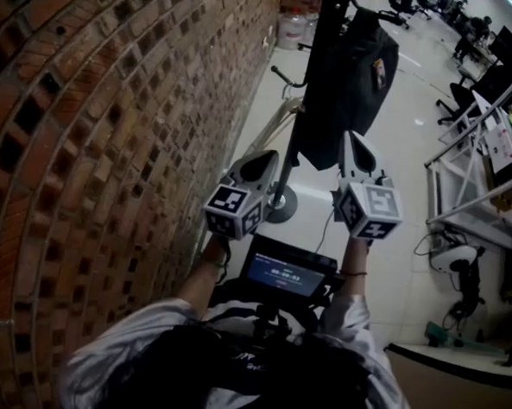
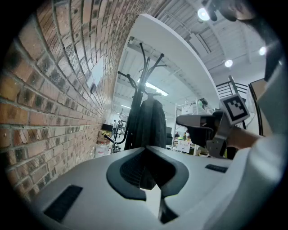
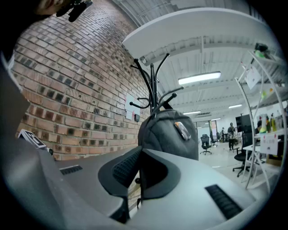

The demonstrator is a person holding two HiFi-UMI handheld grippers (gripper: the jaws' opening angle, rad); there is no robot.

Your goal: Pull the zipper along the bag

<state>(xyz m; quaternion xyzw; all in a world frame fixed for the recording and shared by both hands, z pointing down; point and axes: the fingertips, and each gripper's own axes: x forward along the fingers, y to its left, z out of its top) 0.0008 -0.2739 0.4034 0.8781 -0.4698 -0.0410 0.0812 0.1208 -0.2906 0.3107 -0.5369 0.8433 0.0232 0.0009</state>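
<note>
A dark grey backpack (image 1: 345, 84) hangs from a black coat stand (image 1: 317, 30) beside the brick wall. In the right gripper view the backpack (image 3: 168, 134) shows a small badge on its front; no zipper pull can be made out. My left gripper (image 1: 260, 161) and right gripper (image 1: 356, 145) are held side by side short of the bag's lower edge, touching nothing. The left gripper (image 2: 145, 148) has its jaws closed together and empty. The right gripper (image 3: 140, 149) is likewise shut with nothing between its jaws. The right gripper (image 2: 198, 123) also shows in the left gripper view.
A brick wall (image 1: 115, 104) runs along the left. The stand's round base (image 1: 281, 211) rests on the white floor. White metal shelving (image 1: 483, 161) stands to the right, with office chairs (image 1: 457, 95) beyond. A small screen (image 1: 286, 275) sits at the person's chest.
</note>
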